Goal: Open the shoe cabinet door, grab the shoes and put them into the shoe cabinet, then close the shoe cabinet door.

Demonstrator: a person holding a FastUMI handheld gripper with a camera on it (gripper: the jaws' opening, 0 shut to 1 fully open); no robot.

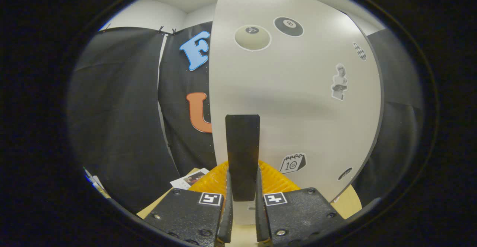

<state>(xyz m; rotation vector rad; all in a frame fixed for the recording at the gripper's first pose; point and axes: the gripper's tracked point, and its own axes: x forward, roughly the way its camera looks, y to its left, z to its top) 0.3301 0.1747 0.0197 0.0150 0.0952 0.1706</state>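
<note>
The gripper point(242, 195) has its fingers clamped on the black handle point(242, 150) of the white shoe cabinet door point(298, 101), which stands directly ahead. The step looks like working the door; a steady swing comes next.

An "8" on the black ball sticker point(288, 26), a "10" on the calendar sticker point(293, 163) — both on the cabinet door point(298, 101).
</note>
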